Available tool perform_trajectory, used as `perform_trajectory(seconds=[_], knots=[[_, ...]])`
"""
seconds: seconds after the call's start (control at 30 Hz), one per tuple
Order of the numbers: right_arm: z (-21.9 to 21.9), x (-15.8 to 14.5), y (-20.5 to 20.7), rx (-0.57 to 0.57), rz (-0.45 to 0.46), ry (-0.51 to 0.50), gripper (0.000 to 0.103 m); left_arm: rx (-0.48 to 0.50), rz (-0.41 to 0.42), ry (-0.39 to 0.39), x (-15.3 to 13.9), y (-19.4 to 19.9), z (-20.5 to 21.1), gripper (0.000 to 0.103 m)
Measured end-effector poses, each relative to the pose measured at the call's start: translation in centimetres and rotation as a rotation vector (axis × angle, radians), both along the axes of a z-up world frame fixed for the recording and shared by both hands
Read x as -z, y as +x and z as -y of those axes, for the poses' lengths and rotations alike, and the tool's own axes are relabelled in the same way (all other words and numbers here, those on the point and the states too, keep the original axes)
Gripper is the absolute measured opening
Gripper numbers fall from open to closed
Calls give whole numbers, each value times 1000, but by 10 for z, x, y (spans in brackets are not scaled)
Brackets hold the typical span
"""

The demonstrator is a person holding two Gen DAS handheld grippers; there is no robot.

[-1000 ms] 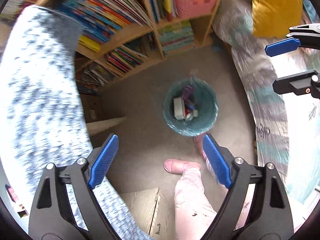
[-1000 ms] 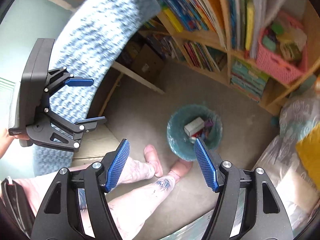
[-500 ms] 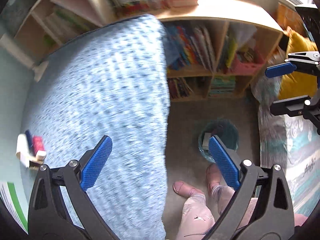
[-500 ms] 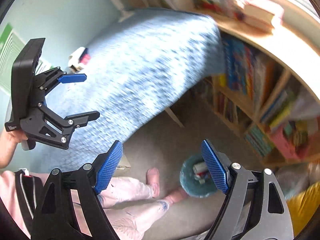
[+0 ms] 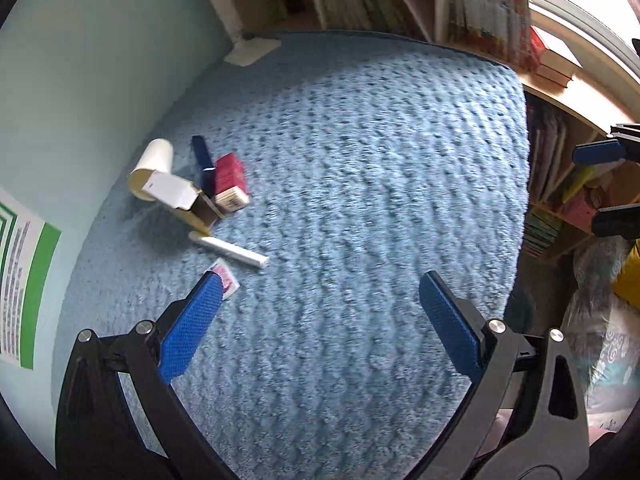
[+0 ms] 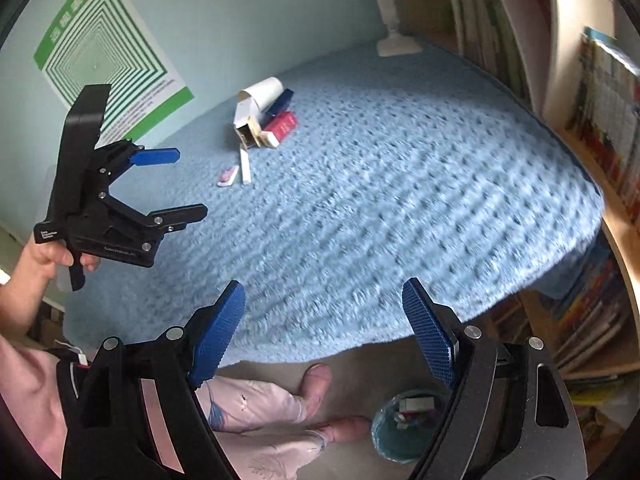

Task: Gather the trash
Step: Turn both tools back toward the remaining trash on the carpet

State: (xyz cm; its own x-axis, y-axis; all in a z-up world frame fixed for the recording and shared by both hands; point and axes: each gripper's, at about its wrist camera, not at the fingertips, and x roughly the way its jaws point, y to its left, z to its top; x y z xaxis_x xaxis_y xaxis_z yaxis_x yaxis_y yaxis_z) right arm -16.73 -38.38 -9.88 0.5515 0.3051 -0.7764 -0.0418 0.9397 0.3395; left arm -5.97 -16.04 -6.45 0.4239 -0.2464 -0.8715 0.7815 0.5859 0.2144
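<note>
Both pairs of tongs hung over a blue knitted blanket (image 5: 360, 208) that filled the middle of each frame. The left gripper (image 5: 320, 320) stood with its jaws spread wide and nothing between the blue pads; they had just been opening. The right gripper (image 6: 324, 328) was likewise wide apart and empty, its jaws also having just opened further.

The trash lay in a small cluster at the left of the left wrist frame, and in the upper middle of the right wrist frame. It comprised a white paper cup (image 5: 154, 162) on its side, an open white carton (image 5: 180, 200) touching it, a dark blue box (image 5: 202, 160) and a red box (image 5: 229, 178) side by side just right of the carton, a white stick-shaped pack (image 5: 232, 250) below them, and a small pink-and-white wrapper (image 5: 225, 276) just beside the left pad. Print on these items was too blurred to read.

In the right wrist frame the teal waste bin (image 6: 396, 432) sat at the bottom on the carpet, already holding boxes, next to the person's feet (image 6: 316, 380). The left gripper's body there bore small white lettering, illegible. A green-striped poster (image 6: 104, 56) on the pale wall carried lines of tiny, unreadable text. Bookshelves (image 6: 592, 100) ran down the right edge.
</note>
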Motion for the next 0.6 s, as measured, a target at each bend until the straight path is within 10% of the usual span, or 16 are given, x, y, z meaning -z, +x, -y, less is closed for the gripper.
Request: perform_trajectory(seconds=[0.6], knots=[[-63,-26,155,-242,1,82,81,-305,-19,-82,-22,102,-90,96]])
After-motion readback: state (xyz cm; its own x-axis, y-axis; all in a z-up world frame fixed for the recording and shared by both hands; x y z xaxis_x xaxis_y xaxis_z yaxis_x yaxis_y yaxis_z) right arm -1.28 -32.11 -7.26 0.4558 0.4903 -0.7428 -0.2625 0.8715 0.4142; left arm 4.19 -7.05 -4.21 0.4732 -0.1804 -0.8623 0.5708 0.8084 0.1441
